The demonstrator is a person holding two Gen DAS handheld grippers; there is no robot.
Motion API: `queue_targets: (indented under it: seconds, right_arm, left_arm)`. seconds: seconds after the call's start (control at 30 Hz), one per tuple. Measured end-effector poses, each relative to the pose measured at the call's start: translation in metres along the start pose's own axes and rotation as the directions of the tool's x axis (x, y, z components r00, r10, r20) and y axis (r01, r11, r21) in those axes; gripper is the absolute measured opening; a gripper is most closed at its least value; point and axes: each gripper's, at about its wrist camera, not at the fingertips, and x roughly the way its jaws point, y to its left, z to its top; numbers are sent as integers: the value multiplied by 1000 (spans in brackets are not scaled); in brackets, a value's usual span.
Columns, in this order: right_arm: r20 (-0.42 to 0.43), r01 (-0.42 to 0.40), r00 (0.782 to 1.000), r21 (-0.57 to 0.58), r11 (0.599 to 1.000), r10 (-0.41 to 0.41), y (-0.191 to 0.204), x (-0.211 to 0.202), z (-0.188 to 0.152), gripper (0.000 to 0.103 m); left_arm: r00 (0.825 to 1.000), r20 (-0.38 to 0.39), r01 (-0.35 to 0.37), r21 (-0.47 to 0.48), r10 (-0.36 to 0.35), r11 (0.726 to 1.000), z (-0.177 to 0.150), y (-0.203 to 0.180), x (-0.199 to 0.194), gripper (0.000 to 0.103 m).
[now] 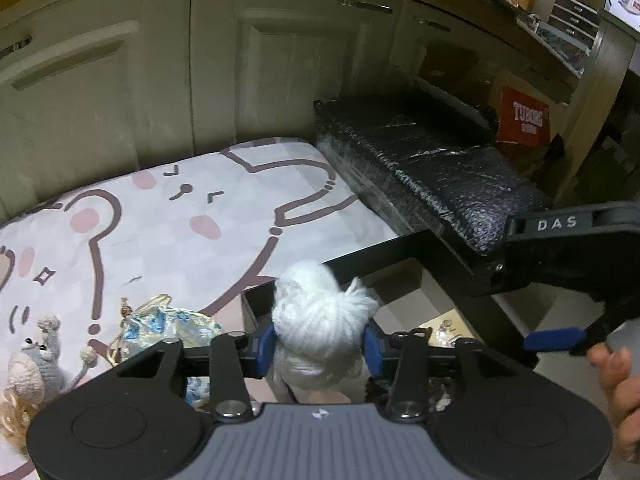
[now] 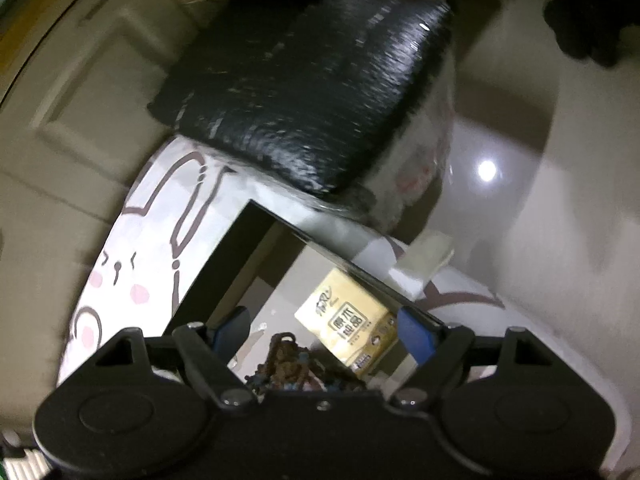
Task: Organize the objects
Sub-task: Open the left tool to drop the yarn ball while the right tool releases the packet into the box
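A doll with white yarn hair [image 1: 320, 312] sits between the blue pads of my left gripper [image 1: 320, 344], which is shut on it at the near corner of an open black box [image 1: 376, 252]. My right gripper [image 2: 324, 334] hangs open over that box [image 2: 224, 280] with nothing between its fingers. Below it in the box lie a yellow tissue pack [image 2: 348, 328] and a brown beaded trinket [image 2: 288, 364]. In the left wrist view the right gripper's blue pad [image 1: 554, 340] shows at the right edge, with a hand [image 1: 616, 380] behind it.
The box stands on a white cartoon-bunny mat [image 1: 160, 220]. On the mat at the left lie a crocheted mouse [image 1: 40, 356] and a blue-and-white pouch [image 1: 168, 324]. A black foam-wrapped block [image 1: 420, 160] lies behind the box. Cabinet doors [image 1: 280, 60] close off the back.
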Motion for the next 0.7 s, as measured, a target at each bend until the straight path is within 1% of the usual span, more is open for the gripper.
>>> queue_targets:
  seconds: [0.13,0.23,0.53,0.7]
  right_arm:
    - [27,0,1000,-83,997,3,10,-5,-3,81]
    - [37,8,999,-118,993,-3,13,-6,-3,81]
    - [52,18,999,-138,990,-11,11,-9,-5,80]
    - [82,16,997,-232,973,3,20,-14,-10,80]
  left_arm:
    - [1000,3,-21,-12,21,1000,0,3,-3,55]
    - [1000,1,-32,-23,32,999,0,6,-5,55]
    - [999,-5,-36,-37,36,999,-1,9,-10,55]
    - [999,-7,-43,-49,43,998,-1,11,-15,55]
